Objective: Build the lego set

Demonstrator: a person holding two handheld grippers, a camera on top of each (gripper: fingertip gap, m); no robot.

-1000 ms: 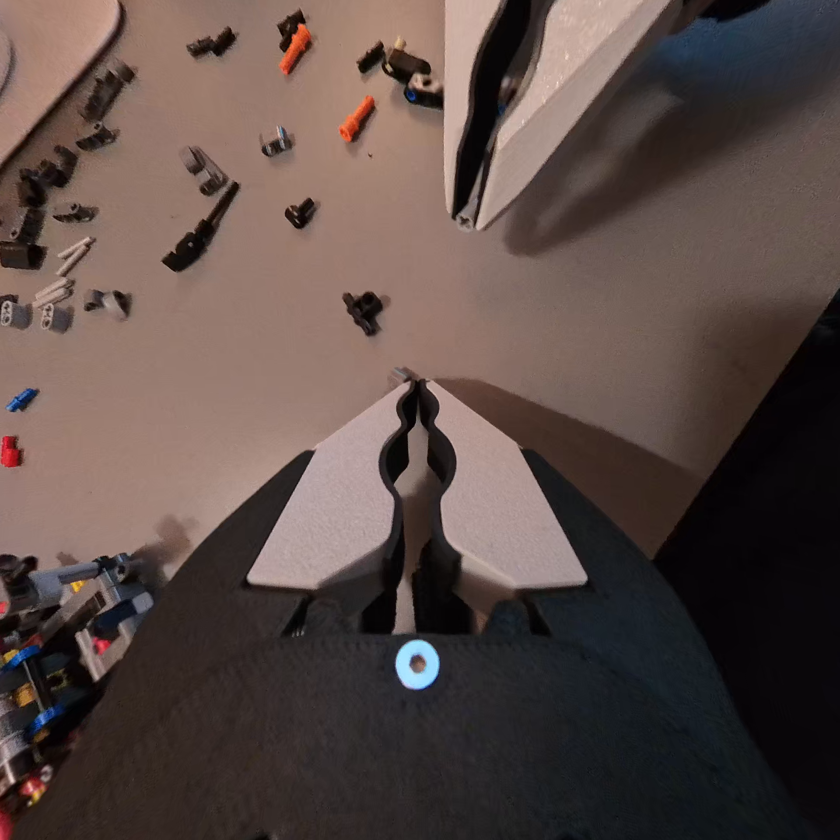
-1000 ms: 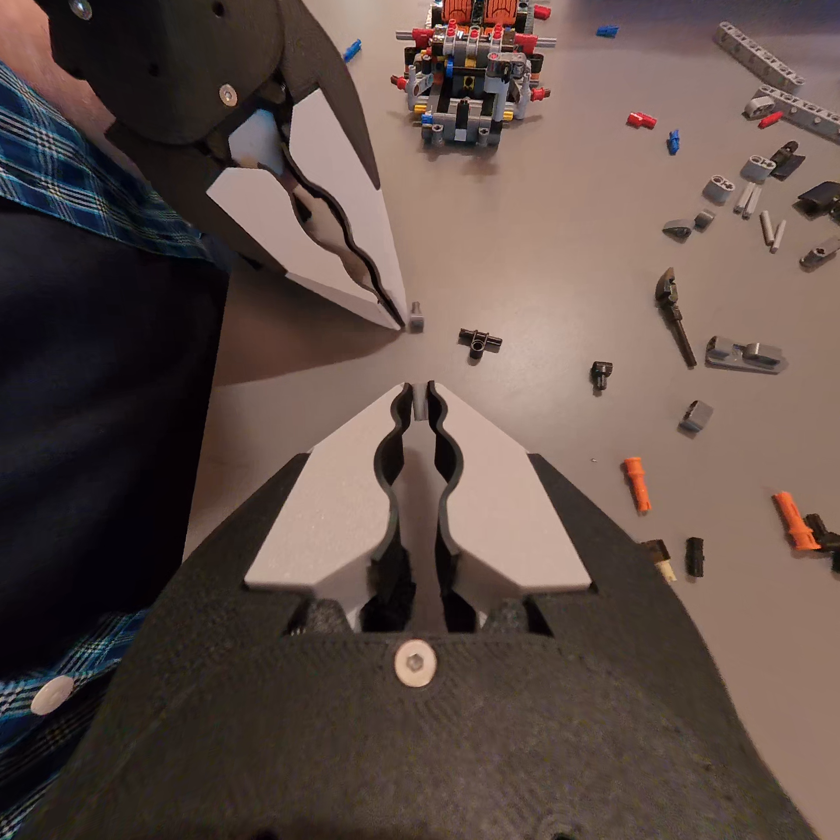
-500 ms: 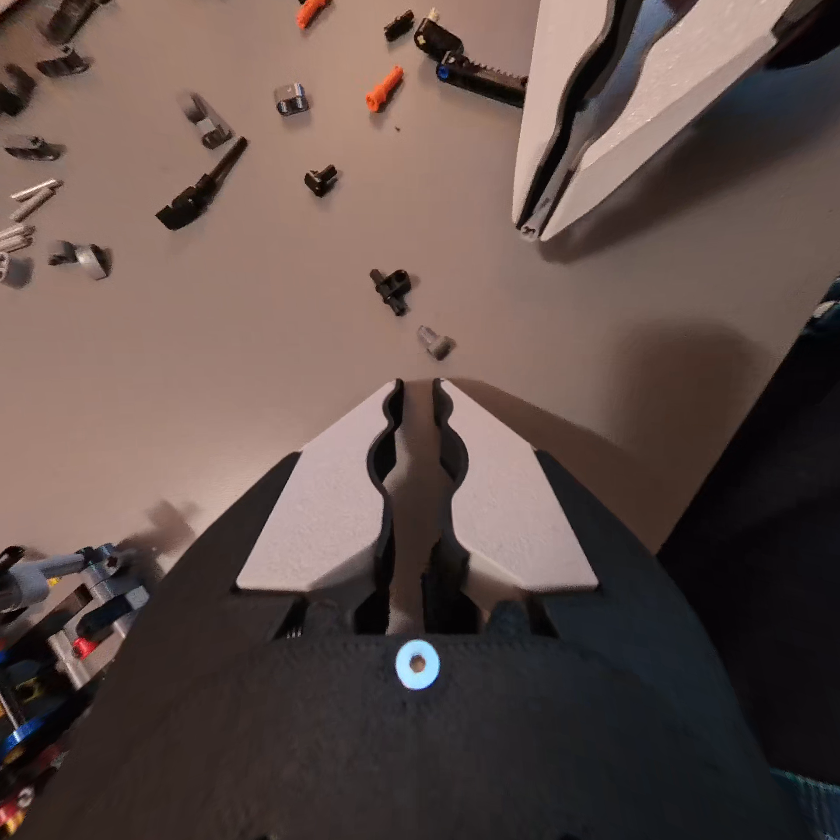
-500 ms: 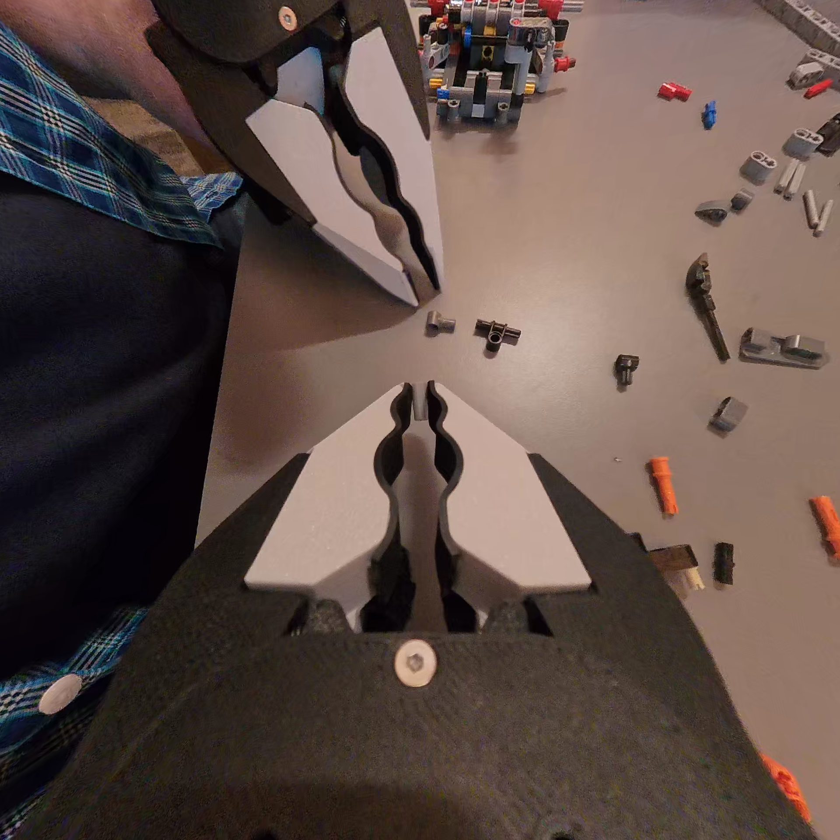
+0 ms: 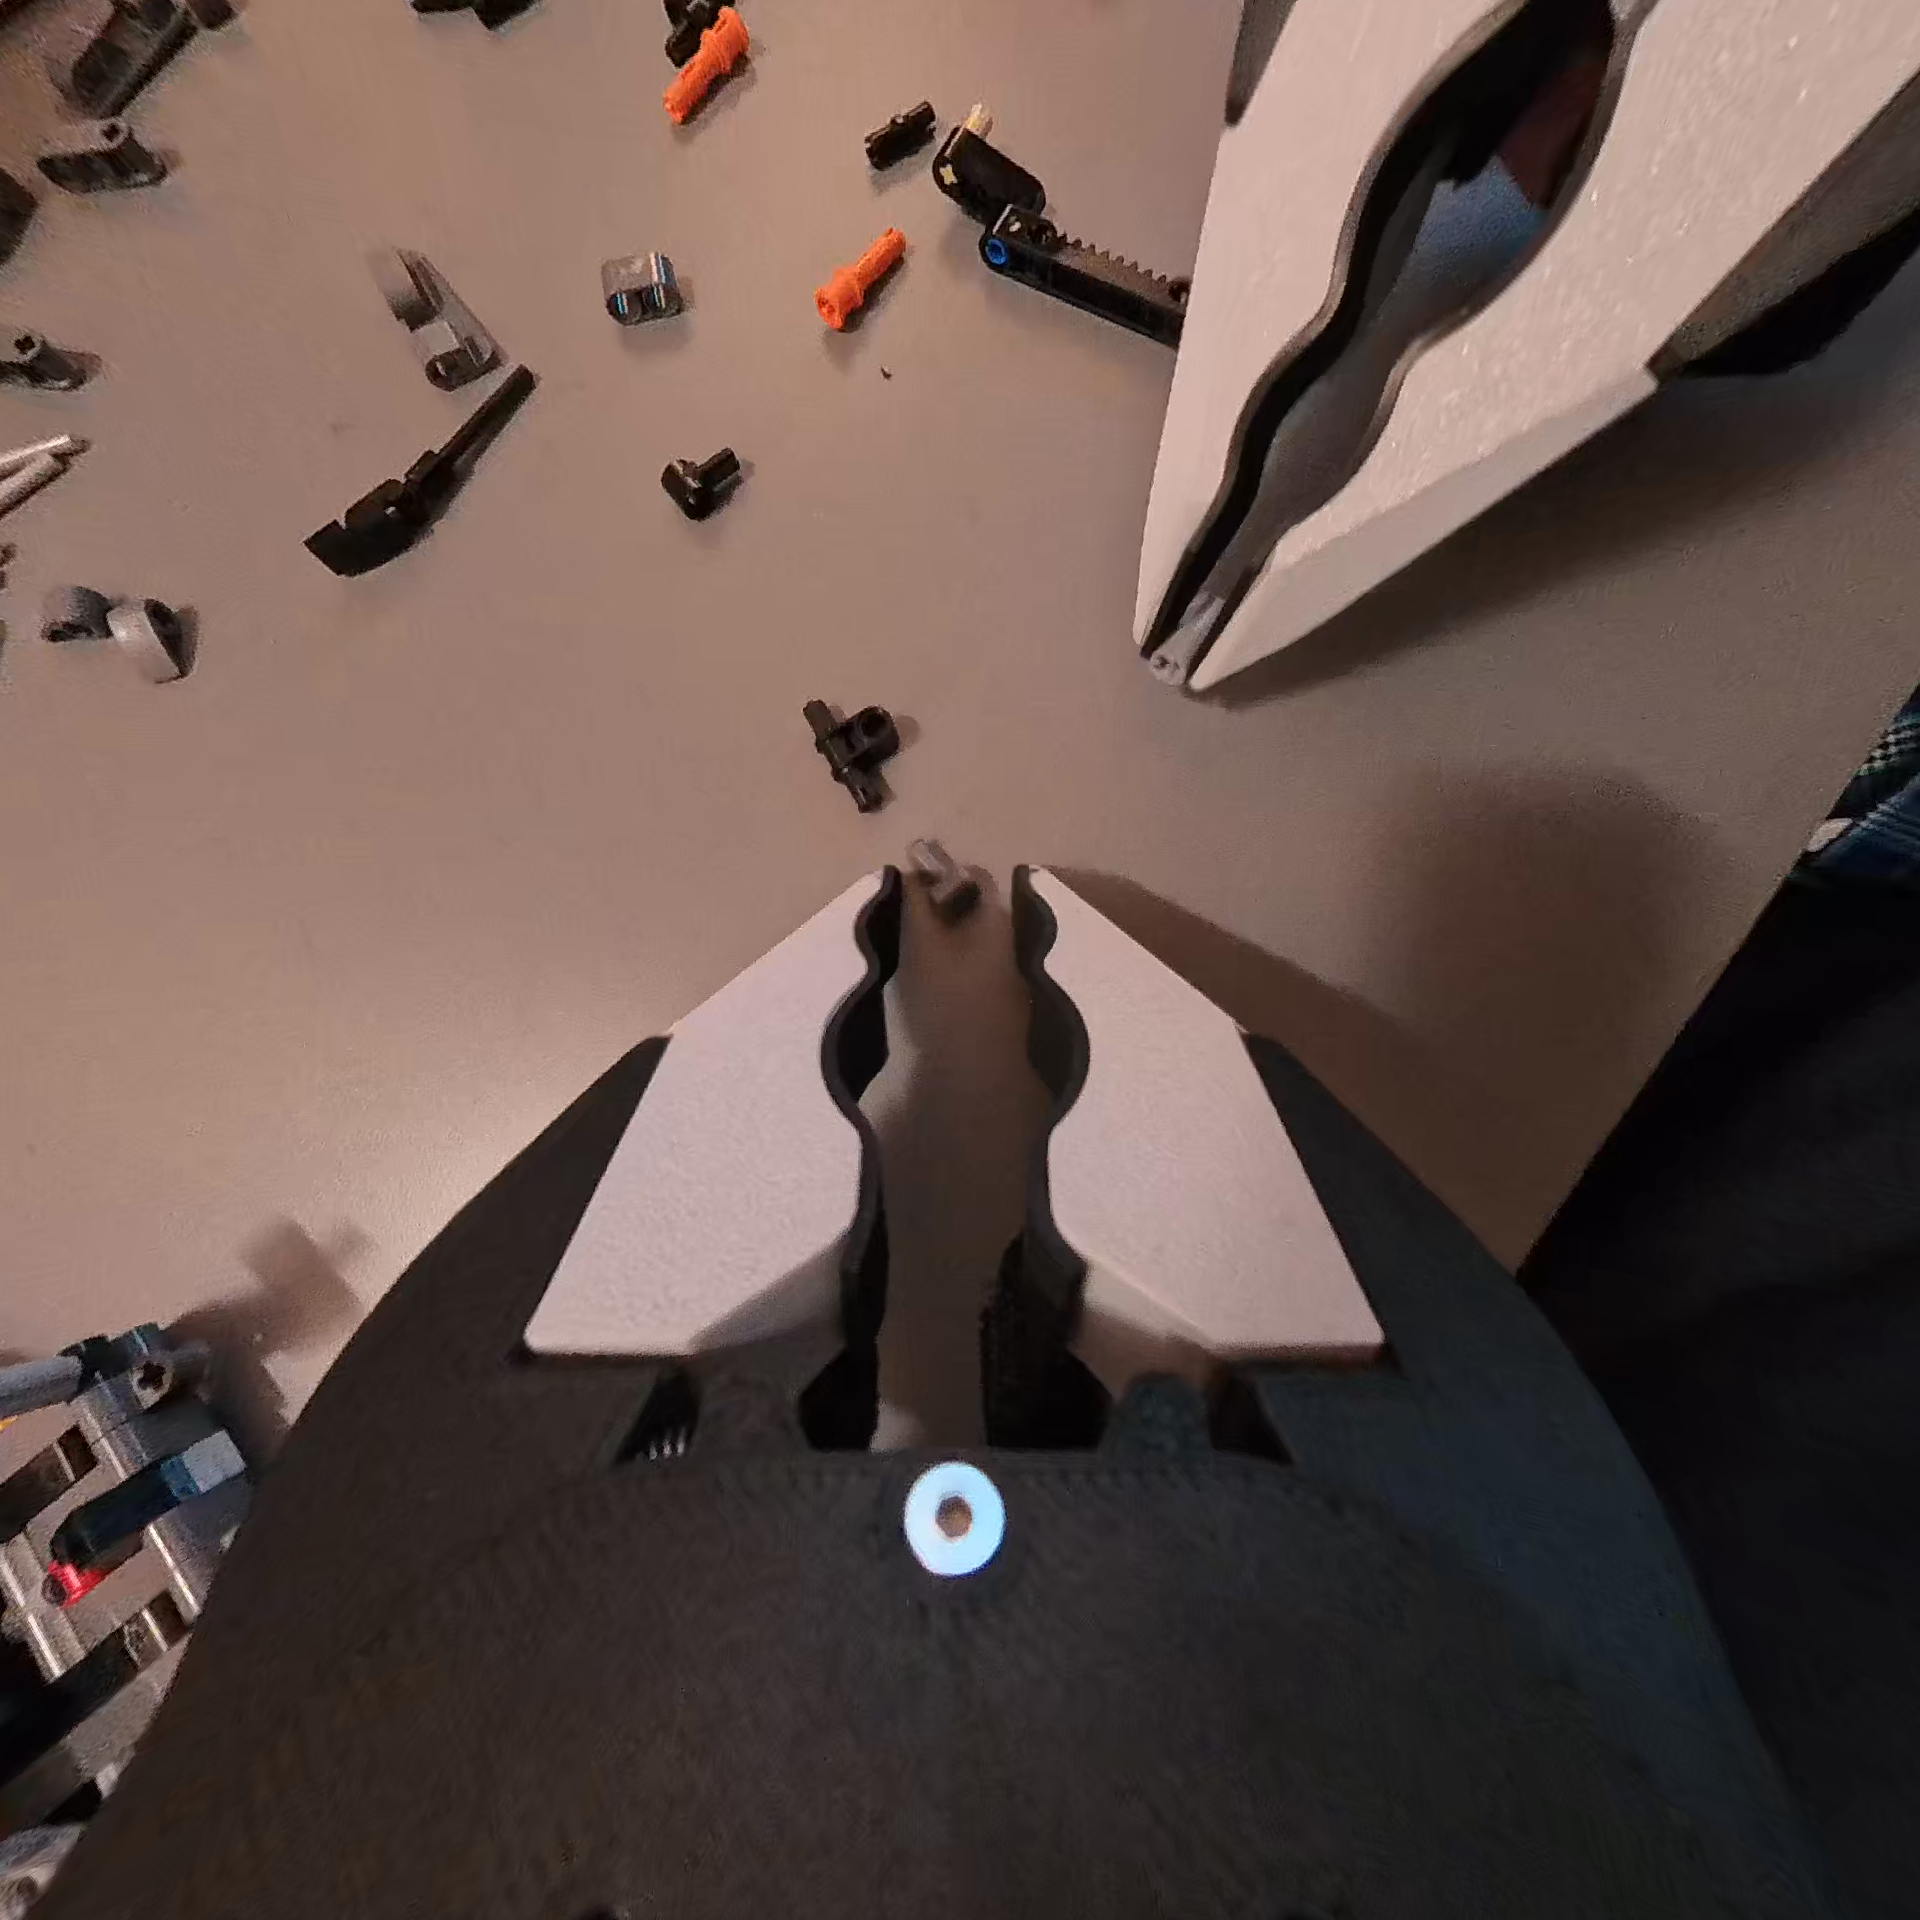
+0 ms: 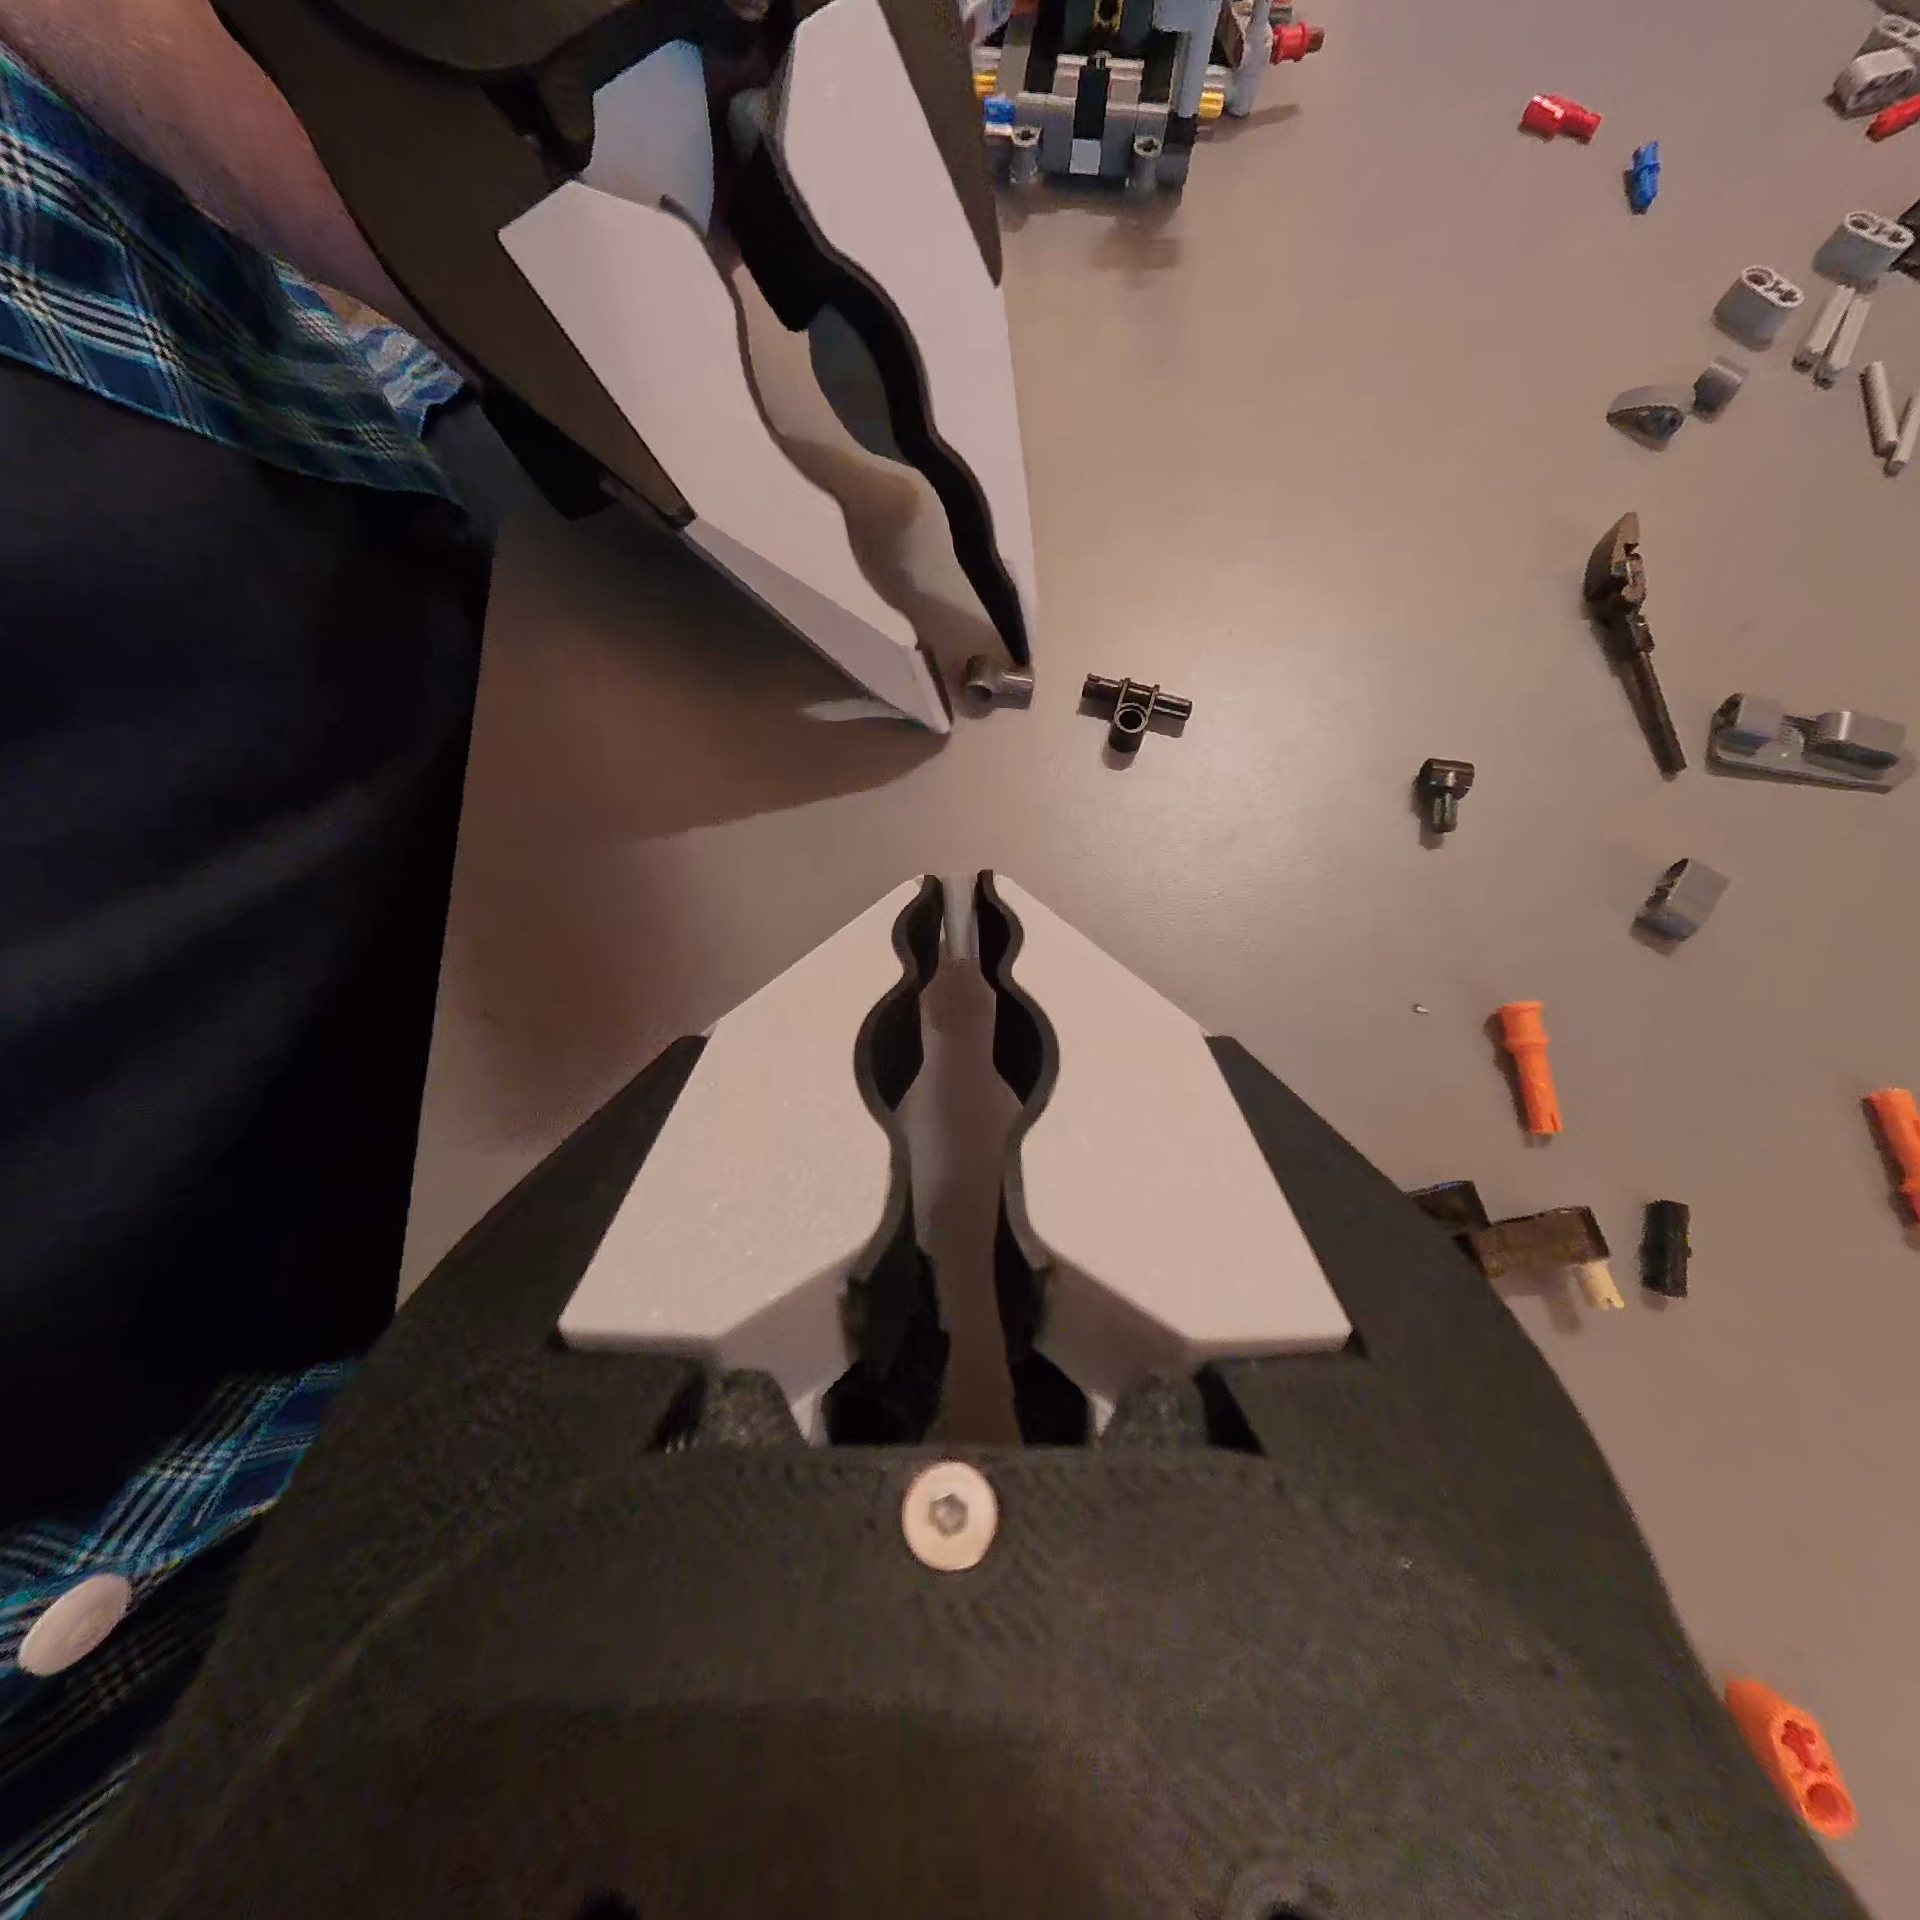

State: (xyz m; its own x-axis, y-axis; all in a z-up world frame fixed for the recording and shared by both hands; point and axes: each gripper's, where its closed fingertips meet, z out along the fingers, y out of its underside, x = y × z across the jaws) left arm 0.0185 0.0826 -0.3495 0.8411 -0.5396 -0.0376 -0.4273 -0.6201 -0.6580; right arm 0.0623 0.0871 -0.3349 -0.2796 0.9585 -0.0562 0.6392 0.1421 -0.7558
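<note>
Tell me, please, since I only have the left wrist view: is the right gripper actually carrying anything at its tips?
Observer: Yes. The right gripper is shut on a pale grey pin, held lengthwise between the fingers.
Operator: Thank you. Are any loose red pieces lying about?
Observer: One red pin lies on the table to the right of the partly built model, with a blue pin just beyond it.
</note>
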